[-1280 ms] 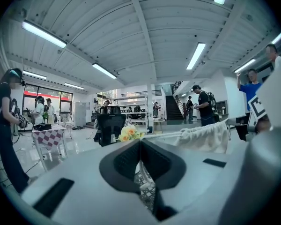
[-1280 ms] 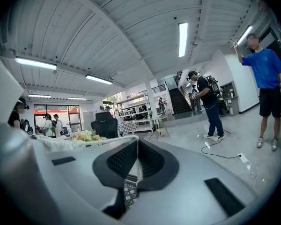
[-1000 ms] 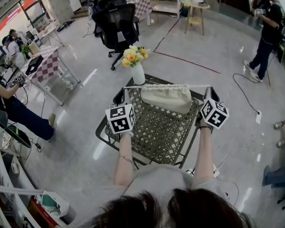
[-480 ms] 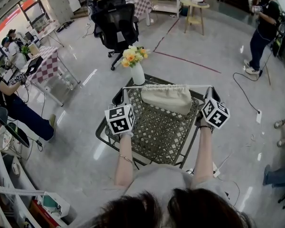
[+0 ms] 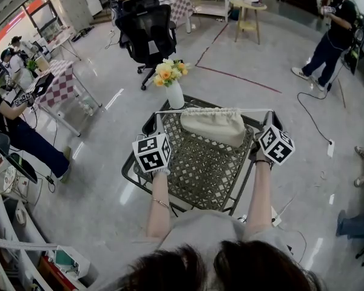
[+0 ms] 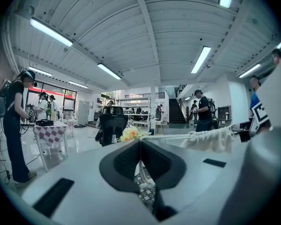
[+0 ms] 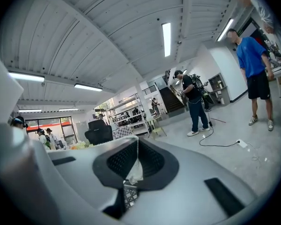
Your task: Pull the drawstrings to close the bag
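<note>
Over the near half of the metal lattice table (image 5: 200, 168), a person holds the left gripper (image 5: 160, 119) and the right gripper (image 5: 267, 117) at the table's opposite sides. Each is clamped tight on one end of the white drawstring (image 5: 170, 111). The cord runs taut above the table's far half, with the cream bag (image 5: 213, 125) hanging from it, its mouth gathered. A white vase (image 5: 176, 94) of yellow flowers (image 5: 168, 71) stands at the table's far left corner, and a black office chair (image 5: 147, 32) sits well beyond the table.
</note>
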The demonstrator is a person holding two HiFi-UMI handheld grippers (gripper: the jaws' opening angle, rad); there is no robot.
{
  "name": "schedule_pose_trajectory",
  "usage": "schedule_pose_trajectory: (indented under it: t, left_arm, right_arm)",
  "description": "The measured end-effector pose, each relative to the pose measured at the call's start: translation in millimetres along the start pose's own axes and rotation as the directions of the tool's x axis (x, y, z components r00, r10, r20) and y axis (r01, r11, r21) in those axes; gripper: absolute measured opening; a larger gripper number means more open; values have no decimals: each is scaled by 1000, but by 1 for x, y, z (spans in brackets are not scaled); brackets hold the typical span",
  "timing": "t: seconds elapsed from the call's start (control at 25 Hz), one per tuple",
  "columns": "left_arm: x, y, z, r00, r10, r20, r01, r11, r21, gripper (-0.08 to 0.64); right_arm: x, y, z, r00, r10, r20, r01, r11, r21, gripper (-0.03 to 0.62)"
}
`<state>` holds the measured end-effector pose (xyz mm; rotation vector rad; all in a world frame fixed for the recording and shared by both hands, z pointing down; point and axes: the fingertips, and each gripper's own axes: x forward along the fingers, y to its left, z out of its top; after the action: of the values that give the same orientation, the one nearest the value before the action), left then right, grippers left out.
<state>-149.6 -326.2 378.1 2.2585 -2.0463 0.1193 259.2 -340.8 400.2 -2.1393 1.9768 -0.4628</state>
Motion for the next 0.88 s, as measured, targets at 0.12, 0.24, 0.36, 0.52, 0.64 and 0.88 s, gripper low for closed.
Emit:
schedule_pose_trajectory:
  t: [0.12, 0.24, 0.36, 0.52, 0.64, 0.88]
  left_arm:
    - [0, -1, 2, 1000, 2, 3, -2, 1000, -7, 29]
    - [-1, 0, 3, 1000, 2, 6, -2, 1000, -13, 29]
    - [-1, 1, 4, 1000, 4, 10, -4, 1000, -15, 29]
    - [0, 0, 4, 1000, 6, 13, -6, 1000, -18, 29]
    - [1, 0, 4, 1000, 6, 14, -6, 1000, -28, 29]
    - [1, 2, 7, 1000, 9, 19, -9, 999, -38, 29]
  right_arm:
    - [0, -2, 2, 1000, -5, 6, 4, 1000, 20, 25]
    - [-2, -3, 5, 1000, -14, 12, 13, 999, 34, 25]
    - [-1, -6, 6, 1000, -16, 21, 15, 999, 46, 25]
    - [0, -13, 8, 999, -33, 22, 32, 998, 55, 25]
    - [0, -17, 9, 999, -40, 28, 38, 997, 69, 25]
    - [-1, -22, 14, 998, -53, 37, 49, 995, 87, 25]
